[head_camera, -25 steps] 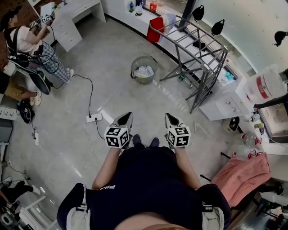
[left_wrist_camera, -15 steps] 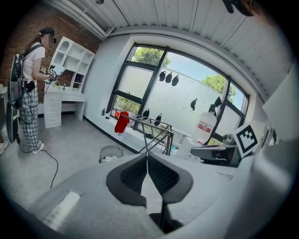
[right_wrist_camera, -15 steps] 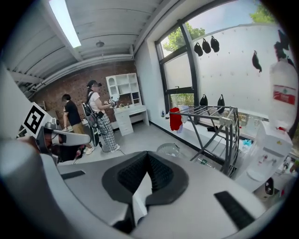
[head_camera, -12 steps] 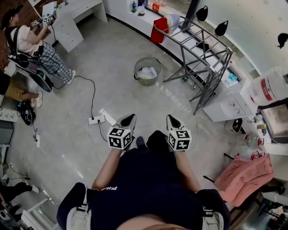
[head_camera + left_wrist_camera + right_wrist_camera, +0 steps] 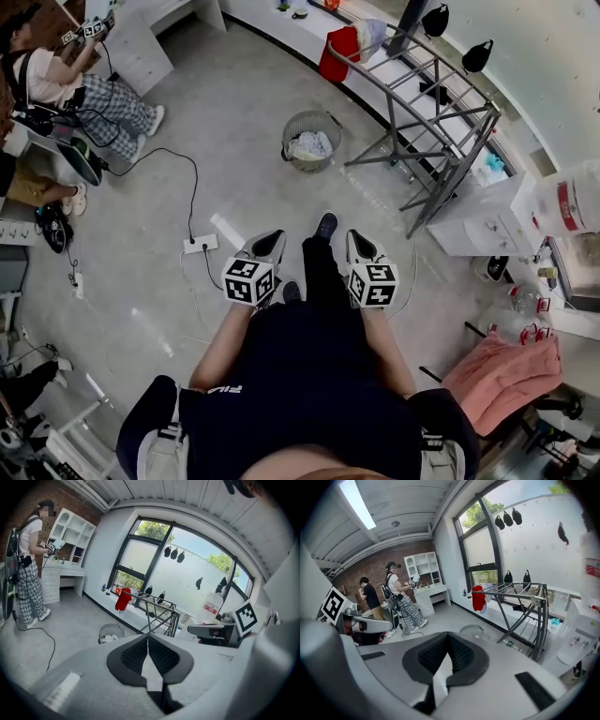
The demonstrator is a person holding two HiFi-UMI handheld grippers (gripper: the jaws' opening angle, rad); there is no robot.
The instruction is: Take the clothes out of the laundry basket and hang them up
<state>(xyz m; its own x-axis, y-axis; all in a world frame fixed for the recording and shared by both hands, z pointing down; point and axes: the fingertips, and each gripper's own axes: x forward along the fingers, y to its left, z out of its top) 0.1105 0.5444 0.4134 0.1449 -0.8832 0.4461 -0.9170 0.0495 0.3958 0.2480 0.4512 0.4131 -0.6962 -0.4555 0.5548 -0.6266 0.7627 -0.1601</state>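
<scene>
**Head view.** The left gripper and the right gripper are held side by side in front of the person's waist. Both point toward the laundry basket. The basket stands on the grey floor, well apart from both grippers and just beside the foot of the metal drying rack. Pale clothes lie crumpled inside the basket. A red garment hangs at the rack's far end. A power strip with its cable lies on the floor, left of the line to the basket.

**Left gripper view.** The jaws are clenched, and the dark ribbed pads meet with nothing between them. The basket and rack appear far beyond the tips.

**Right gripper view.** These jaws are likewise pressed together and empty. The basket sits low beyond the tips, with the rack to its right.

**Handling.** The clothes are probably light, soft and limp, so they will likely sag and trail when lifted and may drag other pieces up with them. A raised fold at the top of the heap looks like the best place to pinch, well into the fabric rather than at a thin edge. The basket appears light and could shift or tip if cloth catches on its wall.
</scene>
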